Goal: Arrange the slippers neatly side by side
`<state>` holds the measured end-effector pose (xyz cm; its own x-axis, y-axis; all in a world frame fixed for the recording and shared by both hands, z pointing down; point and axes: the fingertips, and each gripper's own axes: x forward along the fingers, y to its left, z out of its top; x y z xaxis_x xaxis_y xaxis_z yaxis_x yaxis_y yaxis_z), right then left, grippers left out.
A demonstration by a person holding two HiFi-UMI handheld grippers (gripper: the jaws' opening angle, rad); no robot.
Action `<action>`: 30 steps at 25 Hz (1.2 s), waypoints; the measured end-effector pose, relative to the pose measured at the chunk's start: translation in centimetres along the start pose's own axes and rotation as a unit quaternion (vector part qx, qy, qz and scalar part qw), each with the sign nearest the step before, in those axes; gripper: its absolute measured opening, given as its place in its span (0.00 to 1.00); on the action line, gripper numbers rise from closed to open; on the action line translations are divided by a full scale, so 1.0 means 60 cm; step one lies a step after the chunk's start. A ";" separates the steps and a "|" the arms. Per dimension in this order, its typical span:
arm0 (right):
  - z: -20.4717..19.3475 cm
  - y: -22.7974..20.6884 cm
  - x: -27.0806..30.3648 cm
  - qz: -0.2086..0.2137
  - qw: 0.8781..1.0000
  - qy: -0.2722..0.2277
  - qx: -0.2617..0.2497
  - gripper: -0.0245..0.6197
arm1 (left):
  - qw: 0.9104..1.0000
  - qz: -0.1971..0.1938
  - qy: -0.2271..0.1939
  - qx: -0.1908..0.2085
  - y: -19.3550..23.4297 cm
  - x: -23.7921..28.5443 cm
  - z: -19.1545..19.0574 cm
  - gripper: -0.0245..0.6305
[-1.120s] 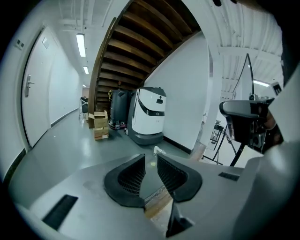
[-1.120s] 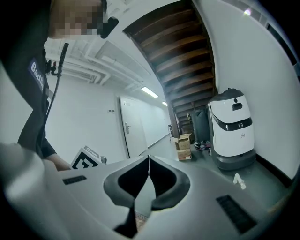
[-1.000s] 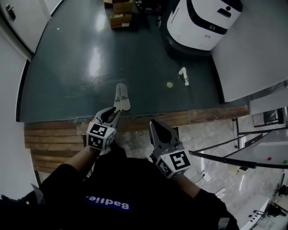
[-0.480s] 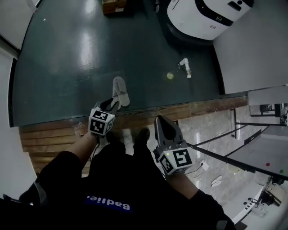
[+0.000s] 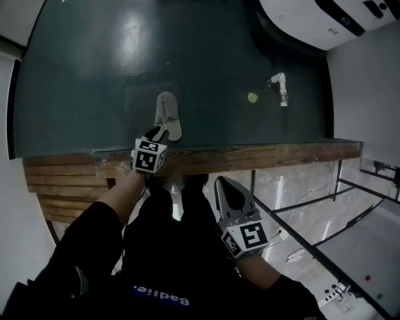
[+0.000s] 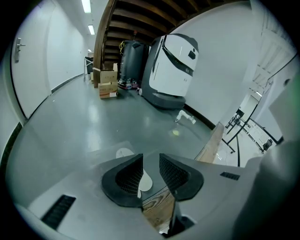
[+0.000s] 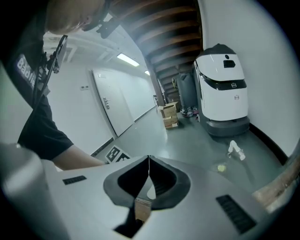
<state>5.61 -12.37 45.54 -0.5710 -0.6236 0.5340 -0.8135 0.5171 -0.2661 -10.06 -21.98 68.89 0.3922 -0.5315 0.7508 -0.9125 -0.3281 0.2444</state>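
Note:
Pale grey slippers lie together on the dark green floor, just beyond a wooden step edge; whether they overlap is unclear. In the left gripper view a pale sole shows through the gap between the jaws, and another pale part lies just past them. My left gripper is open, with its tips at the slippers' near end and nothing clamped. My right gripper is shut and empty, held back over the step beside the person's legs. Its jaw tips meet in the right gripper view.
A large white floor-cleaning machine stands at the far right. A small white object and a yellow scrap lie on the floor near it. Cardboard boxes sit further back. Metal frames are at the lower right.
The left gripper has reached forward, from over the step to the slippers' near end. The view has shifted forward. The right gripper has stayed back and shut.

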 end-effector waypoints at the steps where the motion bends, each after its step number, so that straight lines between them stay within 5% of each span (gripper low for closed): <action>1: -0.012 -0.010 0.006 0.001 1.000 0.010 0.002 0.04 | 1.000 0.003 0.006 -0.006 0.006 0.026 -0.011 0.17; 17: -0.204 -0.153 0.032 -0.041 0.994 0.100 0.029 0.04 | 0.992 0.061 0.068 -0.082 0.129 0.322 -0.161 0.17; 30: -0.248 -0.175 0.048 -0.050 0.992 0.091 0.065 0.04 | 0.984 0.082 0.088 -0.133 0.172 0.412 -0.201 0.17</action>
<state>14.16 -10.88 61.80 -0.4670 -0.5463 0.6953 -0.8793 0.3702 -0.2997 -11.18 -29.09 97.36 0.2316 -0.4101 0.8821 -0.9693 -0.0203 0.2450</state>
